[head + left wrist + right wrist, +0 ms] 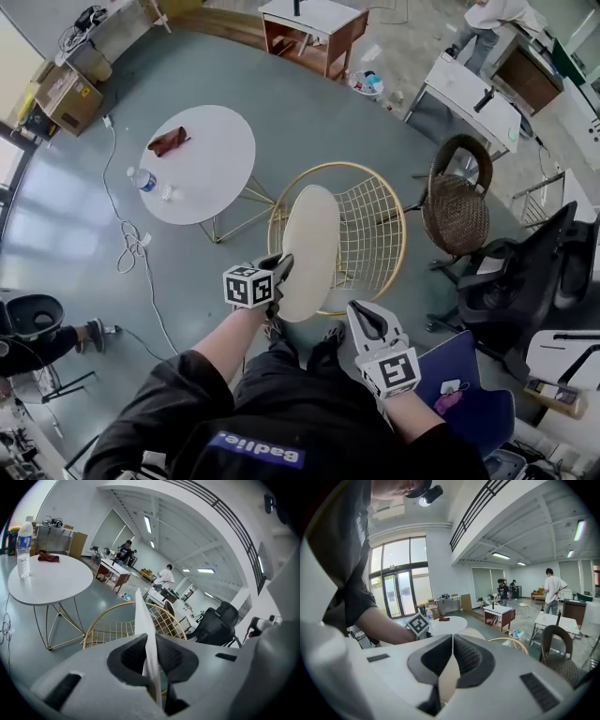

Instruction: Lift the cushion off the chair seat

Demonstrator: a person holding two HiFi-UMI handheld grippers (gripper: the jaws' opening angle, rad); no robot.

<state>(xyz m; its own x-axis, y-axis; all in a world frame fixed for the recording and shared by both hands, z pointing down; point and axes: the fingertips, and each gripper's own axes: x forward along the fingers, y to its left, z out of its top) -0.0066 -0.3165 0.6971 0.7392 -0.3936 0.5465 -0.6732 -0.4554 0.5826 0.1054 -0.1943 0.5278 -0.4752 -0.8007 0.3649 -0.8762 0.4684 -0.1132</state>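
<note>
The cream oval cushion (309,251) hangs tilted on edge above the gold wire chair (370,234), clear of its seat. My left gripper (279,269) is shut on the cushion's near left edge. In the left gripper view the thin cushion (142,616) passes between the pads and stands up beyond the left gripper (151,654). My right gripper (356,309) sits at the cushion's near right corner. In the right gripper view the tips of the right gripper (452,638) meet with cream fabric between the pads, and the cushion (474,633) shows just beyond them.
A round white table (211,187) to the left carries a water bottle (141,179) and a dark red cloth (169,141). A wicker chair (457,202) and a black office chair (530,272) stand to the right. A cable (131,246) lies on the floor. People stand far off.
</note>
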